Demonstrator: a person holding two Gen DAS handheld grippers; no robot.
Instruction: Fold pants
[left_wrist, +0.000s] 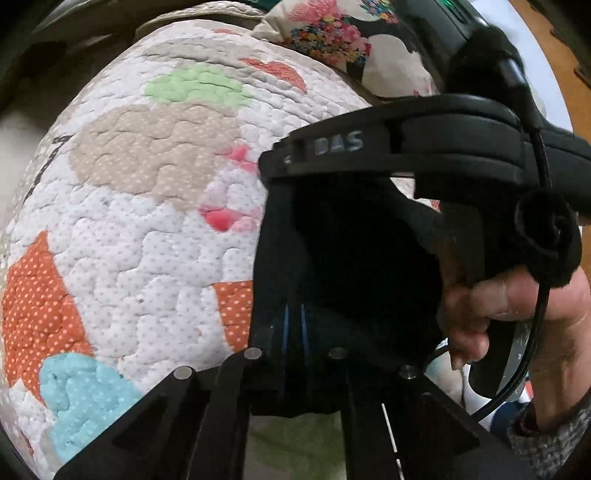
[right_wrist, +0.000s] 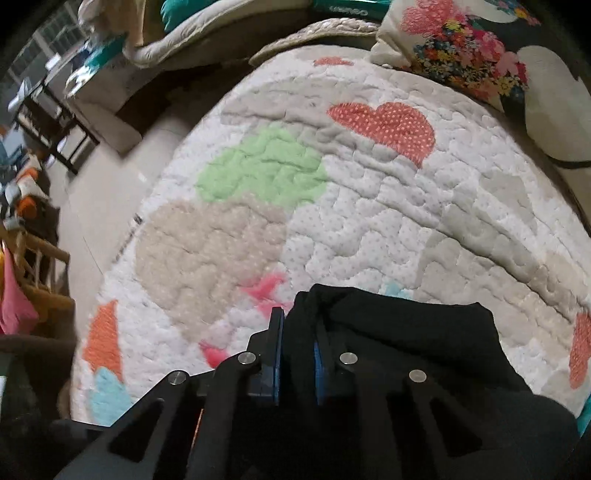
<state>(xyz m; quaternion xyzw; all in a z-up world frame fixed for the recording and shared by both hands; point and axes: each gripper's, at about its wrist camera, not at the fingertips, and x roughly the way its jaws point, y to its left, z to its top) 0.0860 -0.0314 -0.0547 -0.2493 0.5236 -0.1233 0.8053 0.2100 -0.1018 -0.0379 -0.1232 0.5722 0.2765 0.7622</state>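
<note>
Together, our left hand-held gripper (left_wrist: 293, 328) and right hand-held gripper (right_wrist: 298, 354) each pinch the black pants (right_wrist: 406, 332), bunched between them, above the quilt (right_wrist: 369, 206).

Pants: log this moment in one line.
left hand-held gripper: shut on black pants | right hand-held gripper: shut on pants | pants bunched above quilt

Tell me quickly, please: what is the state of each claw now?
Left claw: shut on the black pants.
Right claw: shut on the black pants.
</note>
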